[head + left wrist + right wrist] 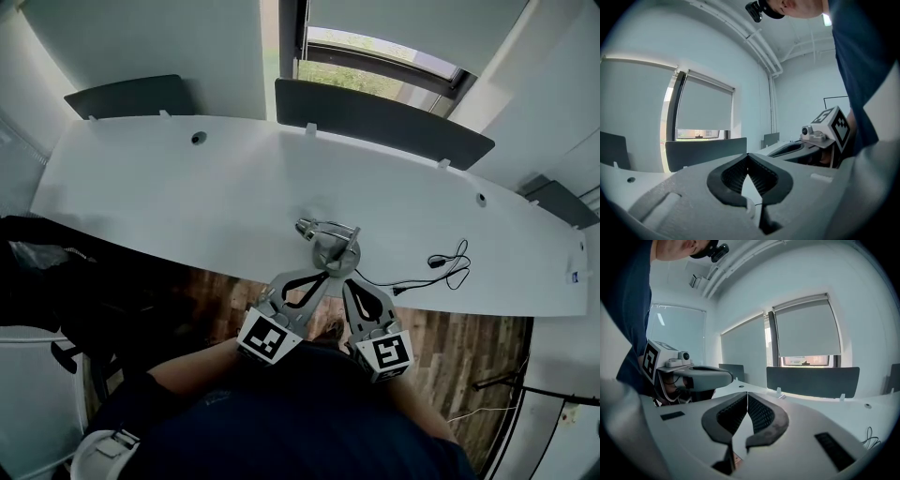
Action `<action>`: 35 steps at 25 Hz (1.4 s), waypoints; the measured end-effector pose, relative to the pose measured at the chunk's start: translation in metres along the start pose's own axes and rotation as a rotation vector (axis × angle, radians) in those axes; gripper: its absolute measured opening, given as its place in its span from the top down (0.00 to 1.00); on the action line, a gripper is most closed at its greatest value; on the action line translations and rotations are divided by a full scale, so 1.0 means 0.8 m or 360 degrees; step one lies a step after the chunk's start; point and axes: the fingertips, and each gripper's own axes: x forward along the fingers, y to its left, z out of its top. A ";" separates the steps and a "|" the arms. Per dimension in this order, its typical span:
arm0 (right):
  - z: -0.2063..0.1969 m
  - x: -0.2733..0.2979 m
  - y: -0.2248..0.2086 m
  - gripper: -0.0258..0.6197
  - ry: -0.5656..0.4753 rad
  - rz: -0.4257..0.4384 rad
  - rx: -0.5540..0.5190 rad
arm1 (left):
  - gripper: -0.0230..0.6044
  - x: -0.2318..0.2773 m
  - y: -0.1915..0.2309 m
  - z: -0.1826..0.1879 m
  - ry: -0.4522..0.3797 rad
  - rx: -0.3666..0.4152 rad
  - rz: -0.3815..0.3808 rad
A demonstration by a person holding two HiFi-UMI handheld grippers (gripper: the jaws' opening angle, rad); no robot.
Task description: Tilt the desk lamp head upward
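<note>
- Near the front edge of the white curved desk, about midway along it, stands the desk lamp: a small grey metal piece with a shiny part to its far left. How its head is angled can't be made out from above.
- Just on the near side of the lamp, the left gripper and the right gripper lie side by side, tips pointing at the lamp. Whether either tip touches it cannot be told.
- The left gripper view shows the left gripper's jaws closed tip to tip with nothing between them. The right gripper's marker cube is off to the right.
- The right gripper view shows the right gripper's jaws also pressed together and empty. The left gripper sits to its left.
- A thin black cable runs right from the lamp and lies in loose loops on the desk.
- Along the far edge stand two dark divider panels, with a window behind them.
- Two round cable holes sit in the desktop, one far left and one far right.
- Wooden floor shows beyond the near edge.
</note>
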 end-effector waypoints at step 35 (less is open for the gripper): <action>-0.098 0.079 -0.123 0.85 0.0198 0.0198 -0.0055 | 0.84 0.095 0.080 -0.132 0.0588 0.0312 0.0359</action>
